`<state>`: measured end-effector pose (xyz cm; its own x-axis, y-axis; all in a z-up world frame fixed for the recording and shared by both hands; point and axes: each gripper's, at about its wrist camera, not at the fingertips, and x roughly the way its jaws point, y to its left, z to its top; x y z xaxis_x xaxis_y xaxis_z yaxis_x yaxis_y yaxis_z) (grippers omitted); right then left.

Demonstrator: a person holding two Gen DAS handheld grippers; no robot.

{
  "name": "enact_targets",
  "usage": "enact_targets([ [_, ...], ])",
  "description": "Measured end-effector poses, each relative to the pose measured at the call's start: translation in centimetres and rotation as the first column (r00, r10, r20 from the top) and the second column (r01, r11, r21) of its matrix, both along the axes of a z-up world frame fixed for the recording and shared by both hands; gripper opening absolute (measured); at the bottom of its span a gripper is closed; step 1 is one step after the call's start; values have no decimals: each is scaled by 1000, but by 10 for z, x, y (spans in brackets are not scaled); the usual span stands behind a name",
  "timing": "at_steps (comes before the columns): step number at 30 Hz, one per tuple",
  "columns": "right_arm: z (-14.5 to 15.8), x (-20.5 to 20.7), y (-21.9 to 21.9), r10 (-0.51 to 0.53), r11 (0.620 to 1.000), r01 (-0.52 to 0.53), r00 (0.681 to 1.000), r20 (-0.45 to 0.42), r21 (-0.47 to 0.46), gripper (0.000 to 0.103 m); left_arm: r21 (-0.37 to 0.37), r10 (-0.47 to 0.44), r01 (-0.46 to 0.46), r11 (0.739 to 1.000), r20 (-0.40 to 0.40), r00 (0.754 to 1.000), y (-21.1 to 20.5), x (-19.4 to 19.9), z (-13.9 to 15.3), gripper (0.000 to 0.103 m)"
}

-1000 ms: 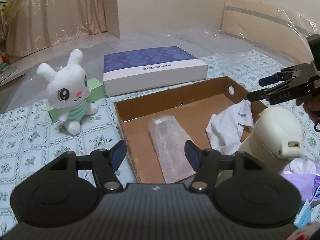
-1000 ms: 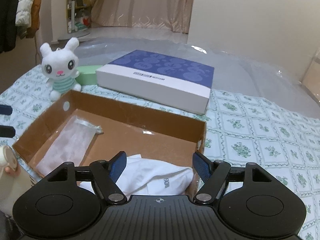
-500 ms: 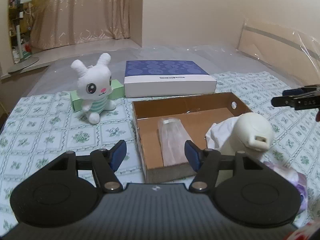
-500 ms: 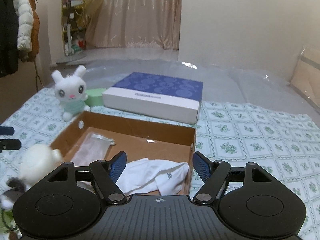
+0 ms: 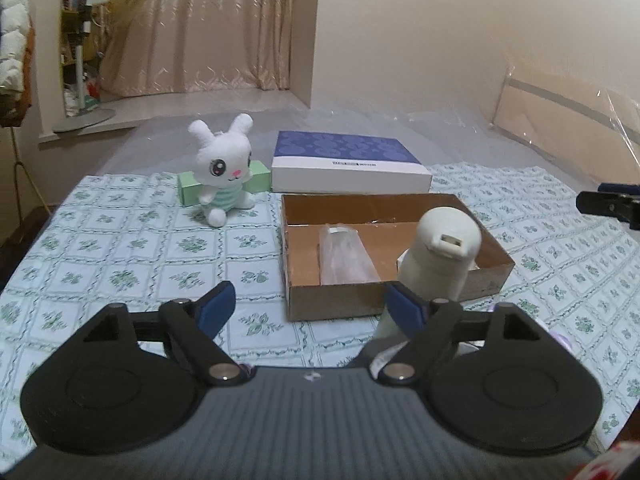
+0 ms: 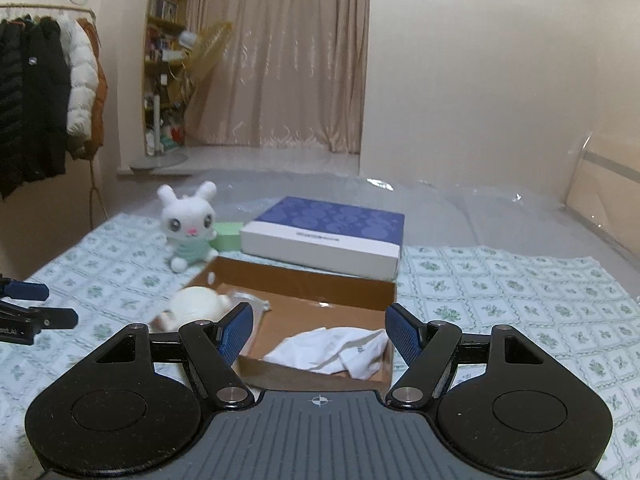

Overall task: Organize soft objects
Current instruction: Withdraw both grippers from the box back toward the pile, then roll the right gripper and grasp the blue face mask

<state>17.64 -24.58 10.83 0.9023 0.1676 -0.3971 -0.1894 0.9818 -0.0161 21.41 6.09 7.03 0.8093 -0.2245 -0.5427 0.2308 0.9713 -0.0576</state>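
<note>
Both tongs gape, holding nothing. Left gripper (image 5: 308, 306) view: cream plush (image 5: 440, 260) upright at the box's (image 5: 332, 300) near wall, hiding the cloth; pouch (image 5: 346, 258) inside. Right gripper (image 6: 318, 334) view: white cloth (image 6: 340, 350) in the box's near corner, bunny (image 6: 188, 224) beyond.

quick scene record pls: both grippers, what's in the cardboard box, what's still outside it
left hand-held gripper: open, empty
right hand-held gripper: open, empty
cardboard box: open, on the patterned sheet
in box: white cloth, clear pouch
cream plush: at the box's near edge; inside or outside, cannot tell
outside box: bunny plush, upright, in front of a green block
behind box: blue-and-white box, closed
</note>
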Motion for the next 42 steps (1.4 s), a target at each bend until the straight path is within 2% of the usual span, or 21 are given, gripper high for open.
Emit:
enact_targets([
  [1,0,-8,2,3,1000,-3,1000,7,9,73,-2,6,-6,1000,7,1000,1,-8,2,87],
  [5,-5,-36,7,-1,999,1,1000,12,36,73,-28,32,-31,999,24,999,5,-38,6,91],
  [10,-16,-65,17,4,999,-4,1000,1,37,74,-14,54,-54,998,25,998,4,-71,4,96],
  [15,-32,-90,29,27,1000,-27,1000,-11,13,74,-27,80,-80,996,8,997,4,-99,-4,97],
  [20,-48,-109,38,45,999,-45,998,-33,-3,74,-9,94,-94,996,-8,996,4,-123,-14,97],
  [24,-58,-120,39,45,999,-44,997,-61,15,74,1,114,-114,994,-18,993,4,-136,-21,97],
  [34,-76,-138,43,48,999,-48,993,-103,5,74,-37,163,-167,985,-86,983,4,-155,-38,97],
  [42,-91,-140,51,72,996,-78,989,-130,-41,74,-43,174,-181,983,-133,976,-1,-161,-52,97],
])
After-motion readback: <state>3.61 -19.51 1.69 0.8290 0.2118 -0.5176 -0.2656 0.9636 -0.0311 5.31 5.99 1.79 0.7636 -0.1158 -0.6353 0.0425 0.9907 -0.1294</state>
